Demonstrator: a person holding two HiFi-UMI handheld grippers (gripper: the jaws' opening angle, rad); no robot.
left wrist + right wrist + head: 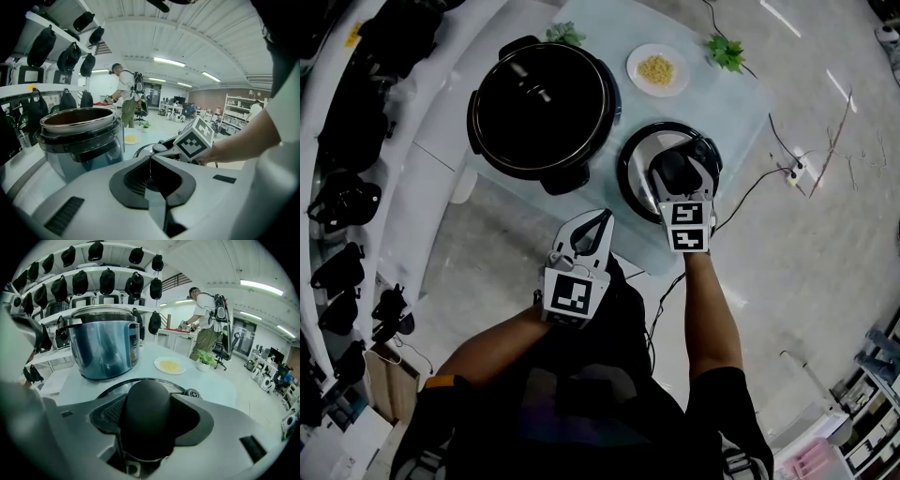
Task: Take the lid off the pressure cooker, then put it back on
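Note:
The open pressure cooker stands at the table's left with a dark inner pot; it shows as a blue-steel body in the right gripper view and close at left in the left gripper view. Its round lid lies flat on the table to the cooker's right. My right gripper is over it, shut on the lid's black knob; the lid rim peeks out beyond. My left gripper hangs shut and empty by the table's front edge, jaws meeting.
A white plate of yellow food and two small plants sit at the far side of the glass table. Cables and a power strip lie on the floor right. Shelves of black bags line the left. A person stands far behind.

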